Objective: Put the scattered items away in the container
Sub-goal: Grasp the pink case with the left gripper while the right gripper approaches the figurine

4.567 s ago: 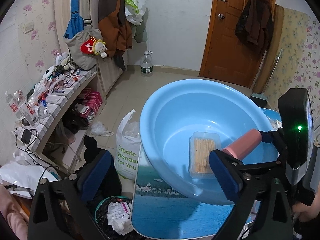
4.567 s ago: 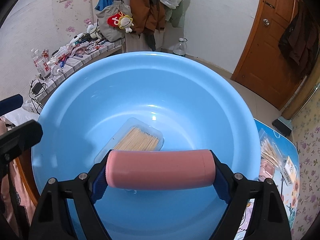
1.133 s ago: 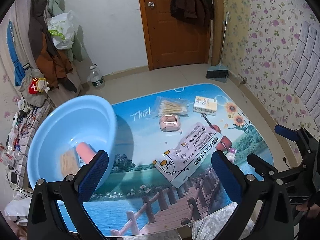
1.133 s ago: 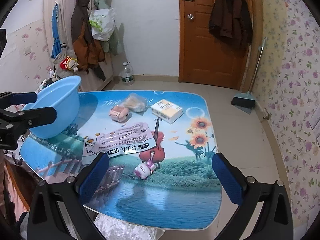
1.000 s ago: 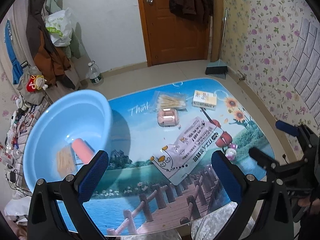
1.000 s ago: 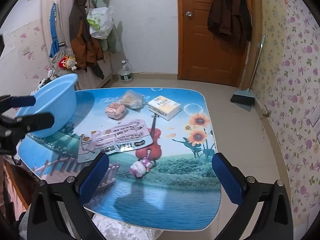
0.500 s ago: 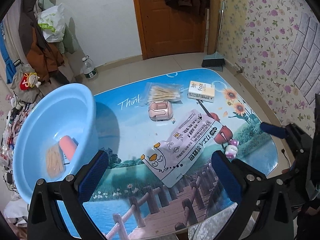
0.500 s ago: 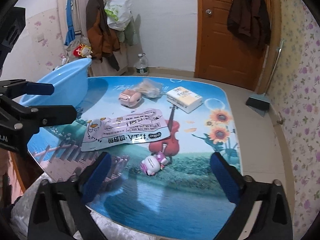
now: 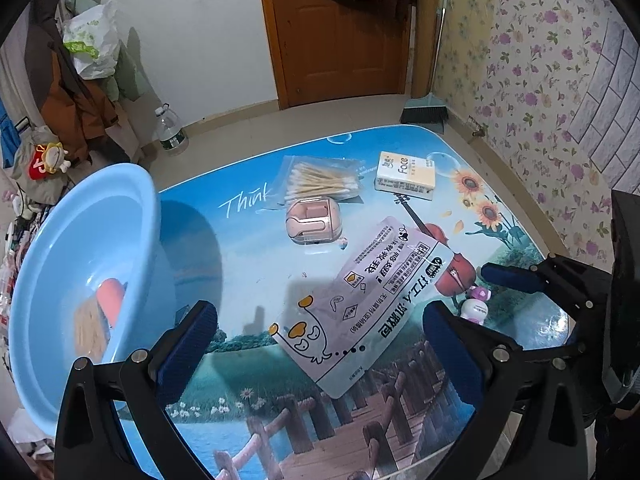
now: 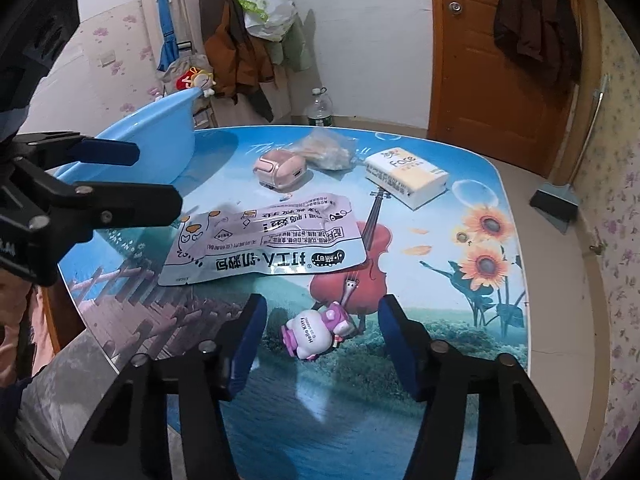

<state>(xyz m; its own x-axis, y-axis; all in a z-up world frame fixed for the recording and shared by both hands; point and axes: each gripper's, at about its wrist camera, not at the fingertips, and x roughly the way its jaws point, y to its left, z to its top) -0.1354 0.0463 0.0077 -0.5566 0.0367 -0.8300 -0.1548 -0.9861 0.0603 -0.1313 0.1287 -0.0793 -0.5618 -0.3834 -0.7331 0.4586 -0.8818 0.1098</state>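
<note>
The right gripper [image 10: 322, 344] hangs low over the near part of the table [image 10: 460, 344], a rounded top printed with a blue landscape, sunflowers and a red violin. Its jaws are closing, with the small pink-and-white Hello Kitty figurine [image 10: 316, 330] lying on its side between the blue pads; the pads stand clear of it on both sides, so nothing is gripped. The left gripper [image 9: 320, 348] hovers over the flat white printed plastic pouch with a cartoon duck [image 9: 368, 300], its jaws wide apart and empty; the pouch lies below the gap, untouched as far as the view tells.

The round light-blue plastic basin [image 9: 132, 208] sits at the table's left edge, partly overhanging it. Inside it lie a pink cylinder [image 9: 110, 296] and a clear box of wooden toothpicks [image 9: 90, 328], side by side. Out on the table, beyond the pouch, sit a small pink rounded case [image 9: 312, 220], and just behind it, touching or nearly so, a clear bag of cotton swabs [image 9: 320, 178]. A white-and-yellow tissue pack [image 9: 406, 176] lies to the right of the bag, apart from it. The figurine lies near the violin print, just beside the pouch's right end
</note>
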